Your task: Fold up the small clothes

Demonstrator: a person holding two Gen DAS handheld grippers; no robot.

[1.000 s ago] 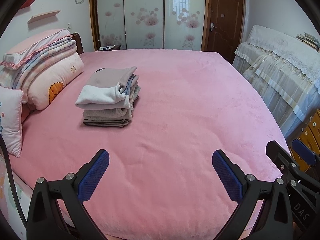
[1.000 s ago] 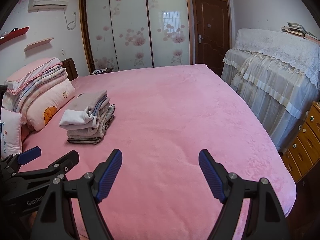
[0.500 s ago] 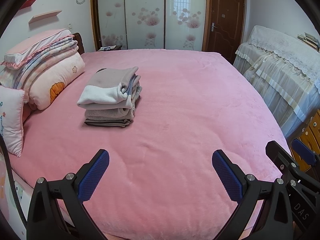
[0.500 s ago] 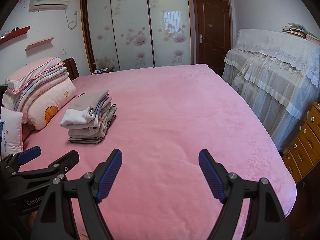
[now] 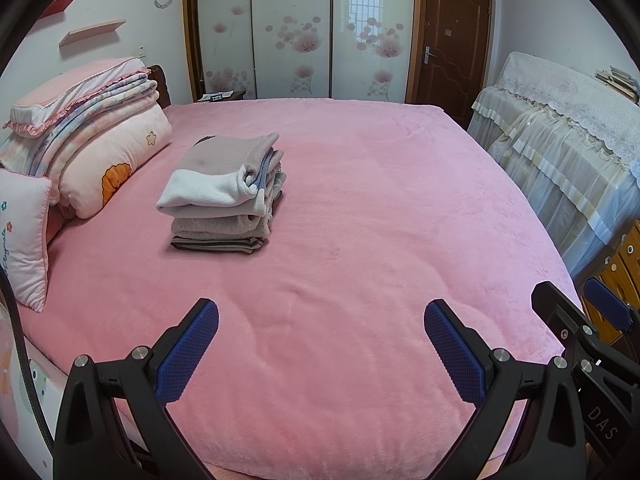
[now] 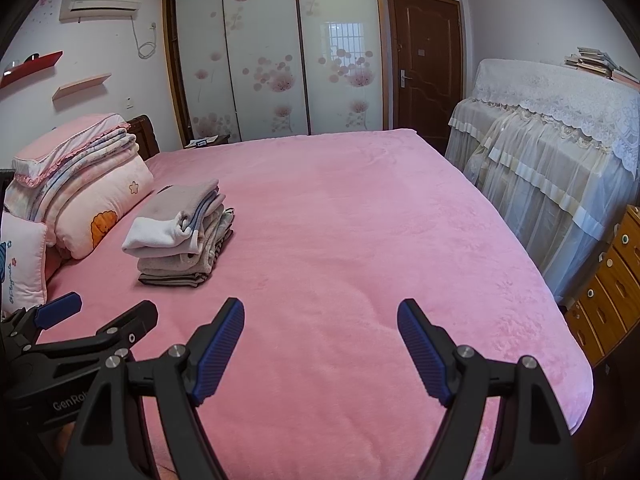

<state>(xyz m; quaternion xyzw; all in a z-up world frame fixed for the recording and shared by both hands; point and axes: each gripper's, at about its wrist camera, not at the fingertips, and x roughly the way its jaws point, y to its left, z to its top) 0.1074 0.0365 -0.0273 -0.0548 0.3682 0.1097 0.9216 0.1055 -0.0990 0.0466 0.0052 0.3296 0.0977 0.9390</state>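
A neat stack of folded small clothes (image 5: 224, 192), grey, beige and white, lies on the pink bed (image 5: 360, 220) toward its left side; it also shows in the right wrist view (image 6: 180, 236). My left gripper (image 5: 320, 344) is open and empty over the near edge of the bed, well short of the stack. My right gripper (image 6: 320, 344) is open and empty beside it, also over the near edge. The left gripper's side (image 6: 80, 344) shows at the lower left of the right wrist view.
Folded quilts and pillows (image 5: 88, 148) are piled at the bed's left. A lace-covered cabinet (image 5: 560, 140) stands at the right, wooden drawers (image 6: 608, 280) by the bed's right corner. Wardrobe doors (image 5: 296, 32) and a brown door (image 5: 452, 40) are behind.
Both grippers have stayed open. The view has shifted slightly, so the clothes stack sits a little more to the right and nearer in both views.
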